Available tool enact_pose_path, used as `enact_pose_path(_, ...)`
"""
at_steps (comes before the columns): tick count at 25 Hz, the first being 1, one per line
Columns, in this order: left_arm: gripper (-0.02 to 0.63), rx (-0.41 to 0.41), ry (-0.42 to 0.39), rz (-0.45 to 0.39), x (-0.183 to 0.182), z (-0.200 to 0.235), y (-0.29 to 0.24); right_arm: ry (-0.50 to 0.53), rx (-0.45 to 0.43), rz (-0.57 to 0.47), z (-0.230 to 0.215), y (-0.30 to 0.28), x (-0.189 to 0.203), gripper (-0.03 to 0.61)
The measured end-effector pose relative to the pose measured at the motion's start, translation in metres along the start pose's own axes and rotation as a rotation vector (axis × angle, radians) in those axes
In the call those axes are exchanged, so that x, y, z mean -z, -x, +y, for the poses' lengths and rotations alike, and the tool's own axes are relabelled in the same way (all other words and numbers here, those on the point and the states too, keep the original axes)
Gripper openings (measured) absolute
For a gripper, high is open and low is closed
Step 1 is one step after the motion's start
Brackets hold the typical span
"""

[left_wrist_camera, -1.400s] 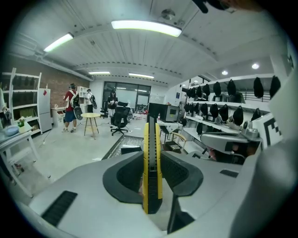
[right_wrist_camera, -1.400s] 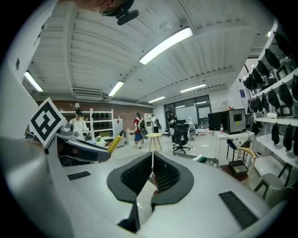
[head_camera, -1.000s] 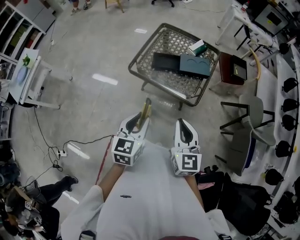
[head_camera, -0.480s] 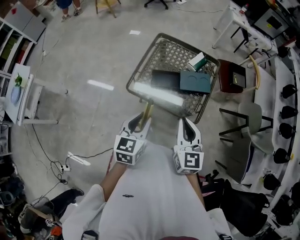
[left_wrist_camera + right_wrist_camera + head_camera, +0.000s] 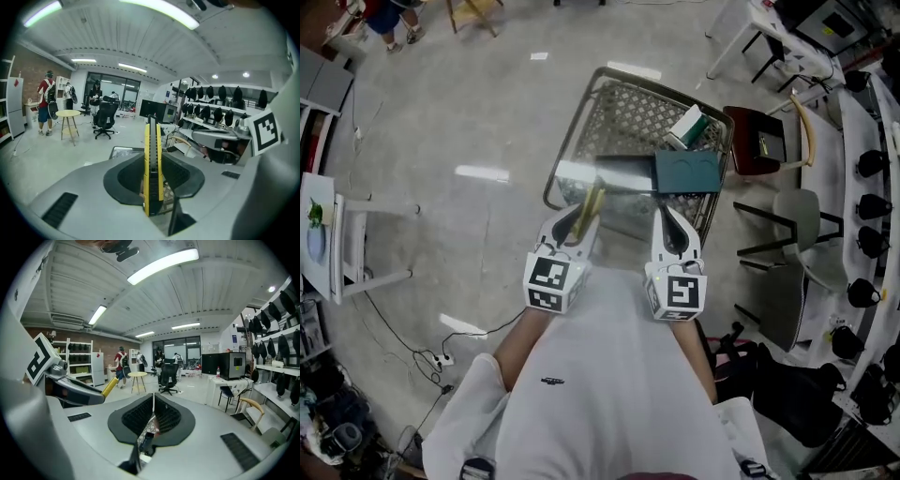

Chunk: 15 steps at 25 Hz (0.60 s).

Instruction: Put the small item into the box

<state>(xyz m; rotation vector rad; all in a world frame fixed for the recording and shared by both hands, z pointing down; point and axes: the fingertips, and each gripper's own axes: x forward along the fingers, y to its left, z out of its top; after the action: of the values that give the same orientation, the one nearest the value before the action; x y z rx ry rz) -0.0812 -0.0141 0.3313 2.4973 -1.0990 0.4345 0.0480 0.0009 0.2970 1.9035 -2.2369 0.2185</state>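
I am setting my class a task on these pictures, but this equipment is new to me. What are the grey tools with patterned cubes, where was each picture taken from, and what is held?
A person holds a two-jaw gripper in each hand; the patterned cubes belong to them. One picture looks down from a head camera; the others look along each gripper's jaws. The left gripper grips a slim yellow-and-black item. The right gripper is shut and empty. Ahead, a mesh-topped table carries a black box, a teal box and a small carton.
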Motion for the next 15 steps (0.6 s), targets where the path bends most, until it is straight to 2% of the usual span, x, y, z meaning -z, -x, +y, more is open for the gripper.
enact_pose_path(5, 0.108, 0.038, -0.021, 0.032, -0.009, 0.017, -0.029, -0.007, 0.02, 0.028, -0.007, -0.031, 0.0, 0.005)
enact_pose_path(15, 0.107, 0.067, -0.083, 0.133, 0.004, 0.018, -0.073, -0.049, 0.01, 0.089, -0.027, -0.05, 0.026, 0.005)
